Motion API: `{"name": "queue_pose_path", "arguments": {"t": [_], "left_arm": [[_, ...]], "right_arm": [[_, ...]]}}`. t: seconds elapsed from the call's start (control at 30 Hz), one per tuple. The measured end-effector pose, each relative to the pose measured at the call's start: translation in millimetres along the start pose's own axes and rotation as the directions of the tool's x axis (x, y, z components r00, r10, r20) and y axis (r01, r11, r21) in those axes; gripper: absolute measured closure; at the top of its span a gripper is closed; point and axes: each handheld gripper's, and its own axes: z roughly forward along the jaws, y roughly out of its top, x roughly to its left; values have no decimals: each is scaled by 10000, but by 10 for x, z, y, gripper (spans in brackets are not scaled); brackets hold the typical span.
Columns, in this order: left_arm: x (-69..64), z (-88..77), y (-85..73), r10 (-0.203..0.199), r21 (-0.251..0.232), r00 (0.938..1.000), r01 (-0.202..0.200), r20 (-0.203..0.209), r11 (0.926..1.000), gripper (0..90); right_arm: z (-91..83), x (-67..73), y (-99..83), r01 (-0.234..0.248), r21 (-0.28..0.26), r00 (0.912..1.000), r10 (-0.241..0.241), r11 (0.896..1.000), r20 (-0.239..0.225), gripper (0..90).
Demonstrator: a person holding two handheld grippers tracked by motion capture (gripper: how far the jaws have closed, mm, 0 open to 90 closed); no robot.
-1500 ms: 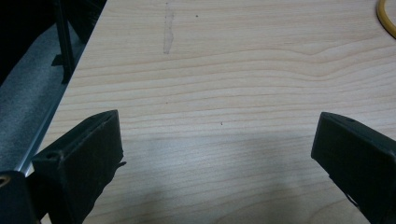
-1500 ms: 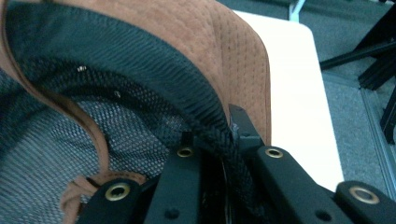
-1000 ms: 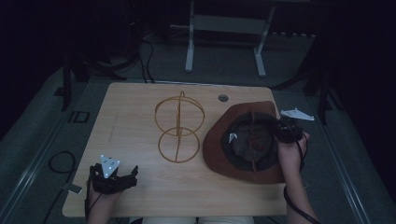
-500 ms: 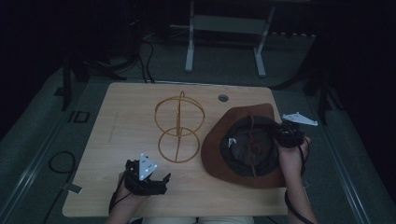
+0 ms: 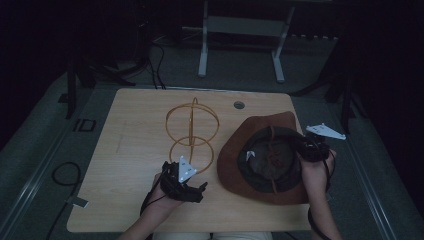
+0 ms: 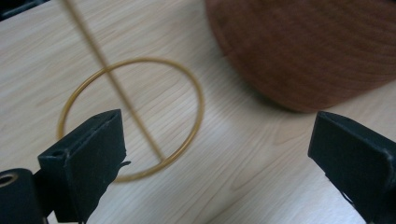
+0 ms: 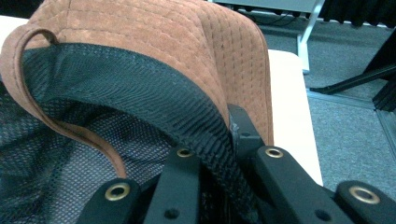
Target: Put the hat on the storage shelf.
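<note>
A brown suede hat [image 5: 260,150] lies upside down on the right half of the table, its black mesh lining [image 7: 93,121] facing up. My right gripper [image 5: 311,149] is shut on the hat's right brim and lining edge [image 7: 219,135]. A gold wire stand [image 5: 192,131] made of rings stands at the table's middle, its base ring [image 6: 133,116] flat on the wood. My left gripper [image 5: 194,189] hovers open near the front edge, between the stand's base ring and the hat [image 6: 317,46], with nothing between its fingers [image 6: 88,158].
The light wooden table [image 5: 130,150] has a round cable hole [image 5: 239,105] at the back. A metal frame with legs [image 5: 240,45] stands on the grey floor behind it. A cable loop [image 5: 65,175] lies on the floor at the left.
My left gripper has travelled right along the front of the table, from the front left corner to just below the wire stand. The right gripper and hat have stayed put.
</note>
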Motion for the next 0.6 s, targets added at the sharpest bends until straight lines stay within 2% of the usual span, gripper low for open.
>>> {"name": "queue_pose_path", "arguments": {"t": [0.2, 0.33, 0.6], "left_arm": [[-107, 4, 199, 502, -144, 9980, -497, 383, 9987, 56], [-207, 62, 358, 812, -214, 9939, -798, 751, 9966, 59], [-304, 216, 695, 1059, -645, 9850, -979, 1360, 9931, 59]], "right_arm": [[-36, 12, -24, 74, 19, 10000, -74, 10000, 5, 842], [-42, 16, -42, 82, 49, 10000, -82, 10000, -22, 842], [-69, 42, -47, 132, 1, 9999, -132, 9999, -51, 842]]}}
